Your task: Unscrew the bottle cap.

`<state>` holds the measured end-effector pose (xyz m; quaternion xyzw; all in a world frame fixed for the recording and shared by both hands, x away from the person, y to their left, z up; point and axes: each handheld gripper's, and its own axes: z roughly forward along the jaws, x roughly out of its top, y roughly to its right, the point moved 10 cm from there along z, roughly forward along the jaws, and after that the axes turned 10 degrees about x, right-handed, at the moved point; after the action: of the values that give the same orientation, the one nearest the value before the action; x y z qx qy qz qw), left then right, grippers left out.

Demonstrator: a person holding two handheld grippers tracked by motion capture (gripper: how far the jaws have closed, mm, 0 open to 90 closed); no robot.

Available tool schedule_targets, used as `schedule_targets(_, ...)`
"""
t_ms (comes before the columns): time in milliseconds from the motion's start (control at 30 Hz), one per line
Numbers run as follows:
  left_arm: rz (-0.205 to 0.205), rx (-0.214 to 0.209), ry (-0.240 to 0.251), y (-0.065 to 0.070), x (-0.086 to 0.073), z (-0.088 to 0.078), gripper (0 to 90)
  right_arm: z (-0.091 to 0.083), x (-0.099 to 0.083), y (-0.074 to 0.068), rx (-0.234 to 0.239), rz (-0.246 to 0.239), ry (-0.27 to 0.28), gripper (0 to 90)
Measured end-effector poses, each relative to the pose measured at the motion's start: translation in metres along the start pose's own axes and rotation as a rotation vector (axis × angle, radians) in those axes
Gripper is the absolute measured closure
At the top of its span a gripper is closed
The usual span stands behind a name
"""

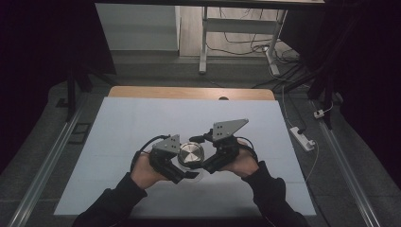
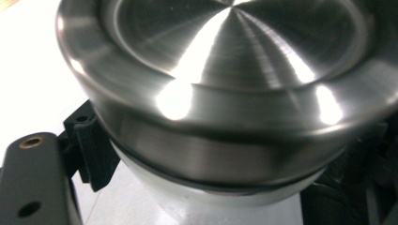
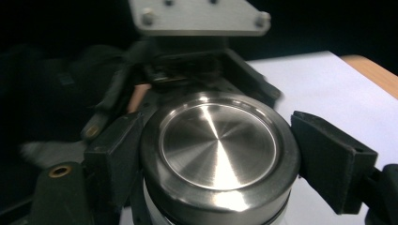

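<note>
White table (image 1: 142, 123), dark room. Left gripper (image 1: 185, 171) clamped on jar (image 2: 225, 197); right gripper (image 3: 206, 164) clamped on steel lid (image 3: 218, 145), jar raised.

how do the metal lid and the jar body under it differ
The lid is brushed steel, dark and mirror-bright; the jar body is pale and dull. The lid is wider, overhanging the body all round. In the right gripper view, the right tool clamps the lid, while the body sits lower, by the left tool. Both are round.
</note>
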<state>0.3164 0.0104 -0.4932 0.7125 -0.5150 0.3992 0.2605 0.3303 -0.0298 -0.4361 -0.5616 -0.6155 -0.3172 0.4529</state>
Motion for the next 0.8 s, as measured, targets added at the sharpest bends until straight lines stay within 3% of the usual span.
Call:
schedule_targets(33,0.023,-0.008,-0.007,0.003,0.0,0.001,15.5,-0.002,-0.002,-0.003,0.047,-0.035,0.018,19.8)
schedule_targets(67,0.034,-0.011,-0.018,0.006,0.0,0.003,15.5,-0.004,-0.007,-0.007,0.148,-0.056,0.052,19.5)
schedule_targets(100,0.041,-0.01,-0.034,0.007,-0.001,0.005,15.5,-0.004,-0.01,-0.007,0.175,-0.047,0.057,18.8)
schedule_targets(167,0.042,-0.007,-0.042,0.007,-0.003,0.008,15.5,-0.004,-0.014,-0.005,0.162,-0.012,0.031,13.0)
schedule_targets(233,0.018,0.013,-0.045,0.003,-0.004,0.009,15.5,-0.003,-0.014,-0.003,0.141,0.004,0.02,7.6)
schedule_targets(267,0.007,0.027,-0.045,0.0,-0.004,0.009,15.5,-0.004,-0.009,-0.002,0.09,0.035,0.007,1.7)
schedule_targets(300,-0.004,0.042,-0.043,-0.003,-0.004,0.008,15.5,-0.004,-0.009,-0.002,0.09,0.035,0.007,1.7)
schedule_targets(367,-0.037,0.073,-0.037,-0.009,-0.005,0.005,15.5,-0.008,0.0,0.003,-0.033,0.086,-0.017,0.1)
schedule_targets(400,-0.053,0.092,-0.034,-0.013,-0.005,0.004,15.5,-0.008,0.0,0.003,-0.033,0.086,-0.017,0.1)
schedule_targets(433,-0.068,0.108,-0.031,-0.015,-0.005,0.003,15.5,-0.01,0.001,0.007,-0.11,0.093,-0.041,0.2)
schedule_targets(467,-0.084,0.121,-0.028,-0.018,-0.005,0.003,15.5,-0.01,0.003,0.01,-0.217,0.102,-0.062,1.9)
schedule_targets(500,-0.092,0.133,-0.031,-0.02,-0.006,0.002,15.5,-0.009,0.004,0.011,-0.257,0.116,-0.062,3.3)
schedule_targets(600,-0.117,0.172,-0.038,-0.025,-0.007,0.002,15.5,-0.002,0.006,0.012,-0.344,0.147,-0.052,5.8)
schedule_targets(633,-0.124,0.178,-0.036,-0.026,-0.007,0.002,15.5,-0.002,0.006,0.012,-0.344,0.147,-0.052,5.8)
schedule_targets(667,-0.127,0.182,-0.038,-0.026,-0.007,0.002,15.5,0.005,0.005,0.013,-0.383,0.151,-0.053,7.8)
schedule_targets(800,-0.125,0.185,-0.042,-0.026,-0.007,0.002,15.5,0.011,0.004,0.014,-0.44,0.134,-0.055,15.1)
